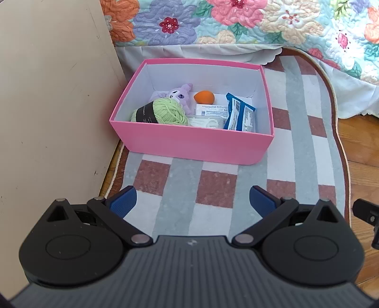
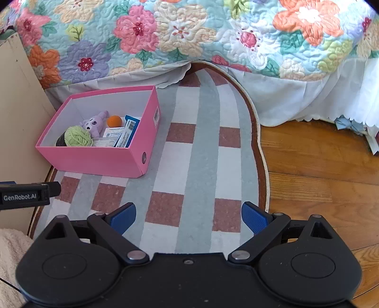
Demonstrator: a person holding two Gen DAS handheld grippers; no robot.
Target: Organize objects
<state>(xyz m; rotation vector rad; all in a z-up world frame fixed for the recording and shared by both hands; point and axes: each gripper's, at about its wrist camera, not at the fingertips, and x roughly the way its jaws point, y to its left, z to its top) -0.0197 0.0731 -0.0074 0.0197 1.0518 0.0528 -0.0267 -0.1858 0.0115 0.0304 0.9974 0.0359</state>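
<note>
The pink box (image 1: 194, 147) stands open-topped on the checked rug (image 1: 213, 189), so its inside can be entered from above. Its floor is crowded: green yarn ball (image 1: 163, 112), purple plush toy (image 1: 180, 94), orange ball (image 1: 204, 97), blue packet (image 1: 239, 113). The upper part of the box's interior is free. A beige cabinet panel (image 1: 52, 94) walls off the box's left side, and the quilted bedspread (image 1: 236, 21) overhangs close behind it. Bare rug lies in front and to the right, then wooden floor (image 2: 319, 170).

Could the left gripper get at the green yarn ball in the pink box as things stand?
Probably yes. The left gripper is open and empty, facing the pink box, which has no lid. The green yarn ball lies on top by the near wall, uncovered.
</note>
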